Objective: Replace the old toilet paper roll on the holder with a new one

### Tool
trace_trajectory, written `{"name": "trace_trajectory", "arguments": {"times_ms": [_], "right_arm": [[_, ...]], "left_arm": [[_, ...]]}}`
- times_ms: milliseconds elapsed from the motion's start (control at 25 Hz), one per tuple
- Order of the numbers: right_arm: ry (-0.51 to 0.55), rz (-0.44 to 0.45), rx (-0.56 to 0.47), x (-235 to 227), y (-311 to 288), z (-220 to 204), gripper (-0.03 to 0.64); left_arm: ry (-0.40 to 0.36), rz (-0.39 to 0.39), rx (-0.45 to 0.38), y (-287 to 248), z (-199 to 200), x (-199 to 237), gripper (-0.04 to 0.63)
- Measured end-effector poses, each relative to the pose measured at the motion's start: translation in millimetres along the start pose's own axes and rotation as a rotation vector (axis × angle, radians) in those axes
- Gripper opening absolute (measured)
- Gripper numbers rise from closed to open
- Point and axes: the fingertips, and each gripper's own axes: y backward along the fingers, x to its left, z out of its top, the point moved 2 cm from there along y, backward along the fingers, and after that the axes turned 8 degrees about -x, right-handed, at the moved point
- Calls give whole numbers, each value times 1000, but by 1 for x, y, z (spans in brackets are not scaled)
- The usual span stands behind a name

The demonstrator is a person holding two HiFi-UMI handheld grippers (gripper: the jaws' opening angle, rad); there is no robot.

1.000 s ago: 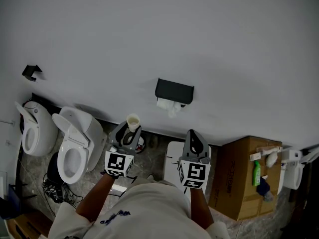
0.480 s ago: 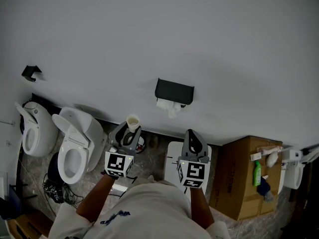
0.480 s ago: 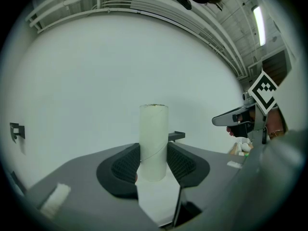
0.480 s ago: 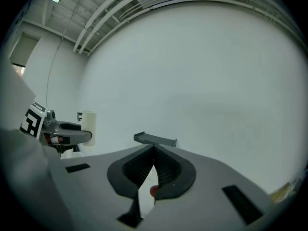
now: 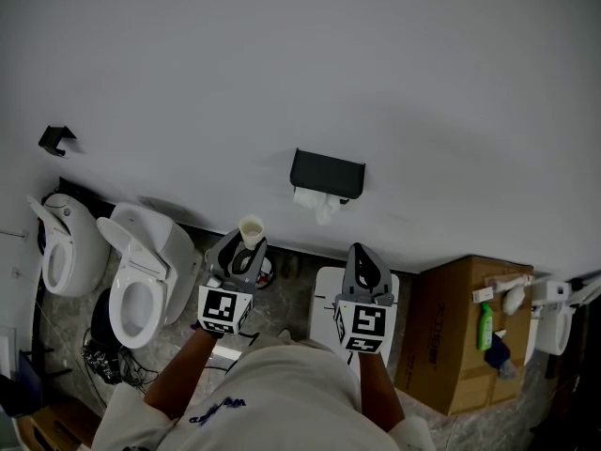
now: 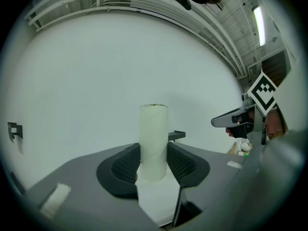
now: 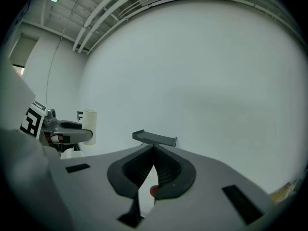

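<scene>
On the white wall hangs a black toilet paper holder [image 5: 328, 171] with a little white paper [image 5: 316, 200] under its cover. My left gripper [image 5: 246, 250] is below and left of it, shut on an upright, bare cardboard tube [image 5: 251, 230]. In the left gripper view the tube [image 6: 153, 143] stands between the pads of that gripper [image 6: 153, 166], and the holder [image 6: 176, 135] shows just behind it. My right gripper [image 5: 364, 257] is below the holder, shut and empty. In the right gripper view that gripper [image 7: 154, 160] points at the holder [image 7: 155, 138], with the tube [image 7: 89, 126] far left.
Two white toilets [image 5: 141, 271] [image 5: 61, 247] stand at the left, with cables on the floor beside them. A white bin [image 5: 322, 306] sits below my right gripper. A cardboard box [image 5: 451, 336] at the right carries a green bottle [image 5: 484, 327]. A black hook [image 5: 54, 139] hangs on the wall.
</scene>
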Motion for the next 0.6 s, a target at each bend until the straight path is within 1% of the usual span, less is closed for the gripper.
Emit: {"name": "trace_trajectory", "arguments": {"times_ms": [600], "right_arm": [[-4,6,22,-4,-15,-9,3]], "left_arm": [[3,-6,11,-15,-8,4,176]]}}
